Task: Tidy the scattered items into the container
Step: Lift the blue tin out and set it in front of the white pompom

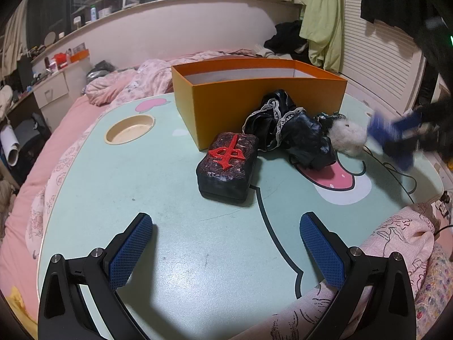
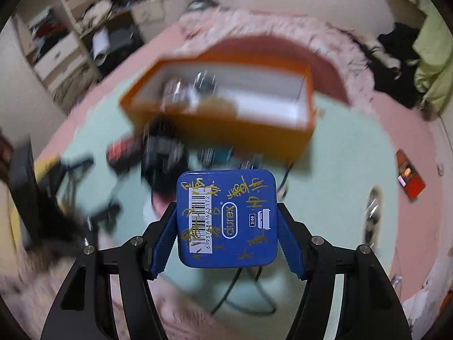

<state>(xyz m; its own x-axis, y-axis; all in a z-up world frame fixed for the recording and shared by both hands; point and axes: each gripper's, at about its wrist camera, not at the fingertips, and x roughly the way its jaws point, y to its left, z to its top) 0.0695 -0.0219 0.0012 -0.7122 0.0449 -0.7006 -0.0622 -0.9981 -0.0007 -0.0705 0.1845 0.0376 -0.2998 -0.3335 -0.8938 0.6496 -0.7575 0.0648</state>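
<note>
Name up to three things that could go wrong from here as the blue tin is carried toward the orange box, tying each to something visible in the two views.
1. The right gripper holds the blue tin only by its side edges; with the view blurred by motion, it might slip.
2. The orange box already holds items, so the tin could land on them.
3. A black cable lies on the table below; it could snag.

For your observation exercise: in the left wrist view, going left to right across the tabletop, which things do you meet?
Round cup recess → dark block with red character → black lace-trimmed cloth → white fluffy ball → right gripper, blurred.
</note>
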